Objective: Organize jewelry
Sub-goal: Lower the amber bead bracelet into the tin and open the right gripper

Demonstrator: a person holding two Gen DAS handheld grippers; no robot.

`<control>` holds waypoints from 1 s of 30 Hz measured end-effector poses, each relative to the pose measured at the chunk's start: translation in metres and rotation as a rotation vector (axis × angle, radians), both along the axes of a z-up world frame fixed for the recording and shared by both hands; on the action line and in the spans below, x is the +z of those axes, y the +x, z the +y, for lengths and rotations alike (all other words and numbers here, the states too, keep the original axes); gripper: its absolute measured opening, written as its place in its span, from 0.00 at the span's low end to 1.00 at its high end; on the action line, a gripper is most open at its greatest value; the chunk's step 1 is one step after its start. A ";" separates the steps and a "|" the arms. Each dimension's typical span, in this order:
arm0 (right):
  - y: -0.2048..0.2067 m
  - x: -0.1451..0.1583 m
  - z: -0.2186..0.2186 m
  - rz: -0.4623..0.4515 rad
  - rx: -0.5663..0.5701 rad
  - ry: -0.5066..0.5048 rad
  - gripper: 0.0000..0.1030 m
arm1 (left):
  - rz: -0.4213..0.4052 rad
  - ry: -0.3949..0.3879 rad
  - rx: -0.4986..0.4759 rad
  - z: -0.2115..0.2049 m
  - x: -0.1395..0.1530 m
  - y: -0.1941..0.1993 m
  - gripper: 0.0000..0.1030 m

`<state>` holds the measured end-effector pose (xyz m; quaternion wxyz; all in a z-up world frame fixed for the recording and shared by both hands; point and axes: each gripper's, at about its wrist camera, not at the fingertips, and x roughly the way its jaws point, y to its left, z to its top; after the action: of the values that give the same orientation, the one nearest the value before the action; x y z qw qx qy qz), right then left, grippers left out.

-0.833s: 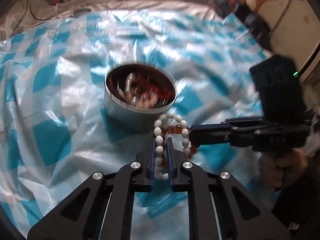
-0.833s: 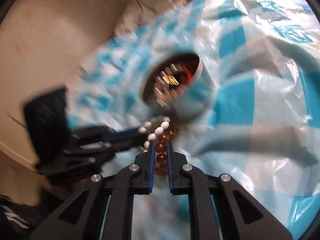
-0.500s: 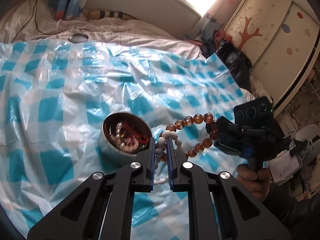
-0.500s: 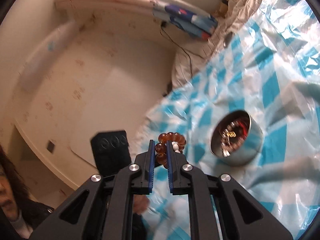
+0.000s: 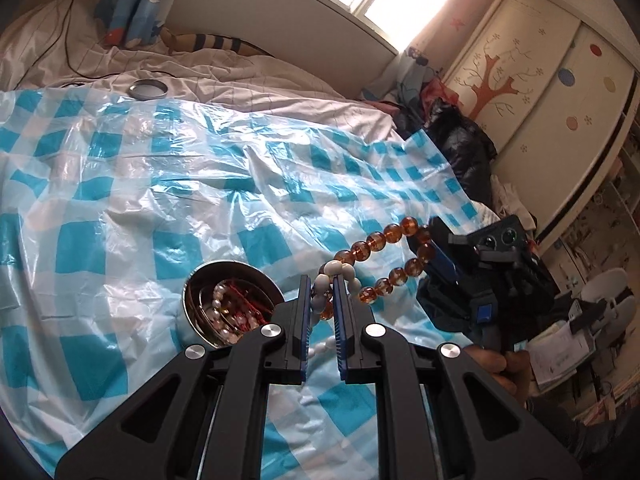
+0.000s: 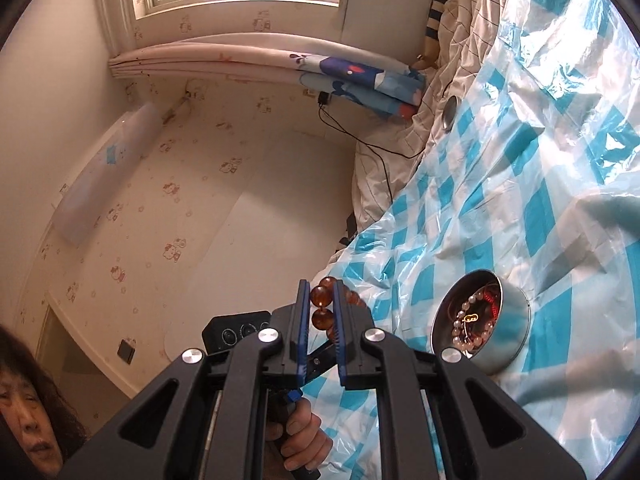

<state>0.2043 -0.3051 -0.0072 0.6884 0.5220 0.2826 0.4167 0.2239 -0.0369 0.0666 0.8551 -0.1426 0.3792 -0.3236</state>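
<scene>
Between the two claws, both lifted off the bed: L claw [image 5: 321, 304] clamped on white bead bracelet [image 5: 333, 269], R claw [image 6: 321, 312] clamped on amber bead bracelet [image 5: 394, 258]. The two loops look hooked/tangled where they meet, right at L claw tips; amber loop stretches from there up-right to R claw, long axis along that line. Round tin [image 5: 224, 308] w/ other jewelry sits below-left, just beside L claw, open top; from R wrist view it's off to the right, further away. So L claw is nearer the tin. Checked plastic sheet [image 5: 160, 200] covers bed; tin lid [image 5: 147, 89] lies far back on bedding. Prob next: pull apart, drop in tin.
</scene>
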 end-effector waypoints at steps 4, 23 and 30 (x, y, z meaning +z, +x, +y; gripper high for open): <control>0.004 -0.002 0.004 0.008 -0.003 -0.014 0.12 | 0.011 -0.012 0.025 0.005 -0.003 0.006 0.09; 0.022 -0.021 0.015 0.057 -0.034 -0.060 0.12 | 0.100 -0.046 0.092 0.013 -0.030 0.025 0.10; 0.024 -0.026 0.029 0.069 0.008 -0.087 0.12 | 0.113 -0.008 0.113 0.011 -0.034 0.026 0.10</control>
<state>0.2288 -0.2760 -0.0335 0.6986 0.5047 0.3260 0.3886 0.2494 -0.0261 0.0325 0.8486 -0.1852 0.4170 -0.2676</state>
